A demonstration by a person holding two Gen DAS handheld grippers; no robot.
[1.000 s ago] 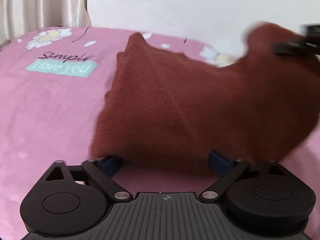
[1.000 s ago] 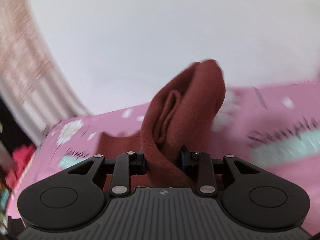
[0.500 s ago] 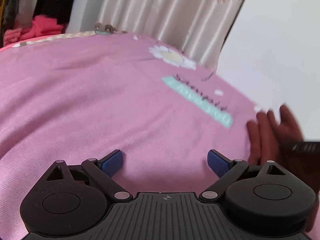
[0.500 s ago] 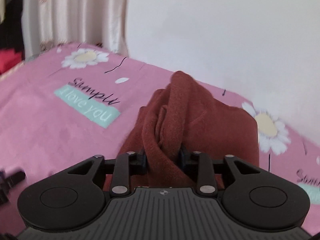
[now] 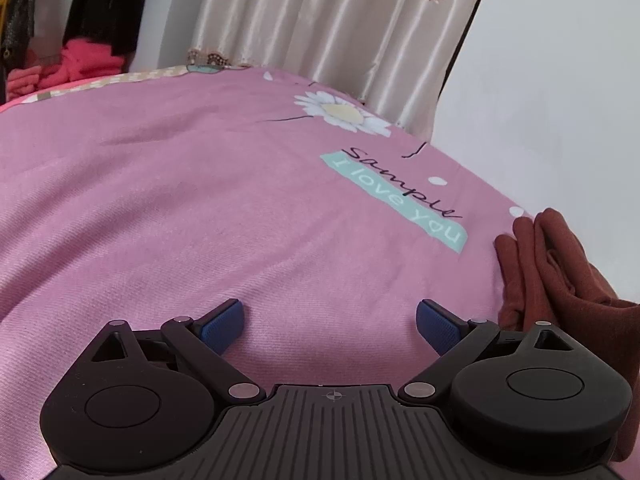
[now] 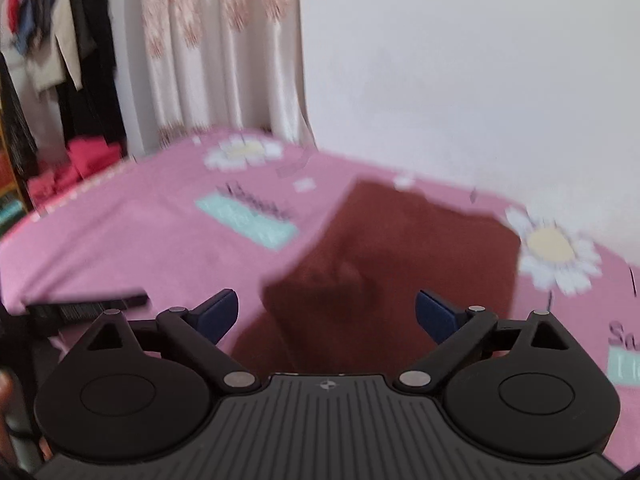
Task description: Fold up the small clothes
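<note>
A rust-brown small garment [image 6: 400,256] lies folded on the pink bedsheet [image 6: 120,240], blurred in the right wrist view. My right gripper [image 6: 326,314] hovers over its near edge; its jaws are opening wide and the pads are off the cloth. In the left wrist view the same garment [image 5: 560,276] shows bunched at the far right edge. My left gripper [image 5: 330,326] stands open over bare bedsheet [image 5: 200,220], left of the garment, with nothing between its blue pads [image 5: 222,324].
A white wall [image 5: 560,100] borders the bed close behind the garment. Cream curtains [image 5: 340,20] hang at the back. Red clothes [image 5: 84,62] and dark hanging clothes [image 6: 76,60] sit beyond the bed's far left edge. The left gripper's black body [image 6: 88,306] shows at the right view's left.
The right gripper let go of the brown garment, which now lies on the sheet. The left gripper swung left off the garment onto bare sheet, then held still.
</note>
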